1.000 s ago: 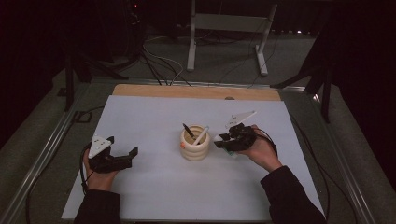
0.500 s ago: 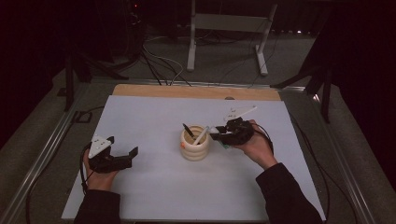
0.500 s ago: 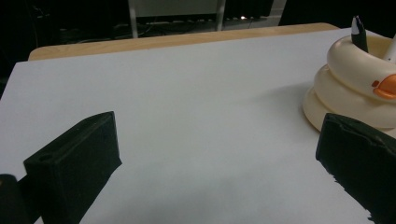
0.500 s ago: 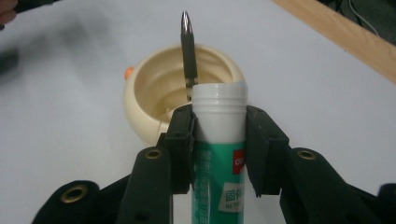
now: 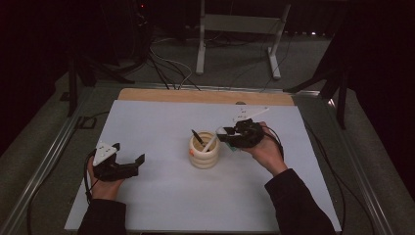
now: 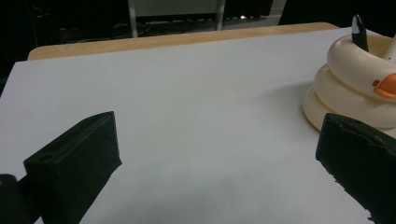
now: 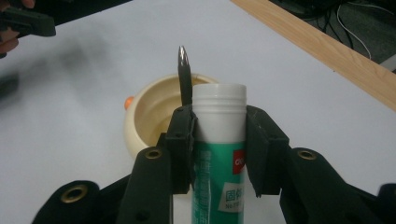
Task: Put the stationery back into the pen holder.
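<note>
The right gripper [image 5: 226, 133] has its fingers [image 7: 181, 140] clenched on a glue stick [image 7: 218, 140] with a white cap and green label, held just beside the cream holder [image 5: 204, 152], cap toward its rim. The holder stands mid-tabletop [image 5: 161, 200] and contains a black pen [image 5: 196, 135] and a white stick. The left gripper [image 5: 132, 165] rests on the tabletop, well apart from the holder, fingers [image 6: 74, 163] released and wide, nothing between them.

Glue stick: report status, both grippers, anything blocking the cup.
Right gripper shut on glue stick, cap end at the cup rim. Left gripper open, resting on table. Black pen in cup, beside the cap.
</note>
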A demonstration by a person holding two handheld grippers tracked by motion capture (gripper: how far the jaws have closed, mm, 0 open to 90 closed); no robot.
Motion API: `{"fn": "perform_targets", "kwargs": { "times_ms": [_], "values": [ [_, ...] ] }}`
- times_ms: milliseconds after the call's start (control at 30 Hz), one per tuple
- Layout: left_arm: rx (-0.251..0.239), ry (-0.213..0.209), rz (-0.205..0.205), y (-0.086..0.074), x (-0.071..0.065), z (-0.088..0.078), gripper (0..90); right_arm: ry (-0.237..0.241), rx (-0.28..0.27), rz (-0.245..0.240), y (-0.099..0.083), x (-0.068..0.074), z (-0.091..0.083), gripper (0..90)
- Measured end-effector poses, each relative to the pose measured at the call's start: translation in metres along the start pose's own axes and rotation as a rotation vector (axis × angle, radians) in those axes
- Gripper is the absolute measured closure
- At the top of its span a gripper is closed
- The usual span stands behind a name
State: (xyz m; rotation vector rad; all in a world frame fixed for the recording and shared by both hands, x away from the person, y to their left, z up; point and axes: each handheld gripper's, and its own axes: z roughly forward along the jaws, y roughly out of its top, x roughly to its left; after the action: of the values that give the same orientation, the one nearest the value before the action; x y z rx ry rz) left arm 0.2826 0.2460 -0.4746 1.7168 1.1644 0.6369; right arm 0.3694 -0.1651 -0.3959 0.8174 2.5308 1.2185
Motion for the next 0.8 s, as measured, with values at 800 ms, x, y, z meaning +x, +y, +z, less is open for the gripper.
{"fn": "perform_targets", "kwargs": {
  "times_ms": [800],
  "values": [
    [-0.003, 0.002, -0.002, 0.0, 0.001, -0.001, 0.0, -0.019, -0.09, 0.025, 0.016, 0.005, 0.006, 66.1]
  ]
}}
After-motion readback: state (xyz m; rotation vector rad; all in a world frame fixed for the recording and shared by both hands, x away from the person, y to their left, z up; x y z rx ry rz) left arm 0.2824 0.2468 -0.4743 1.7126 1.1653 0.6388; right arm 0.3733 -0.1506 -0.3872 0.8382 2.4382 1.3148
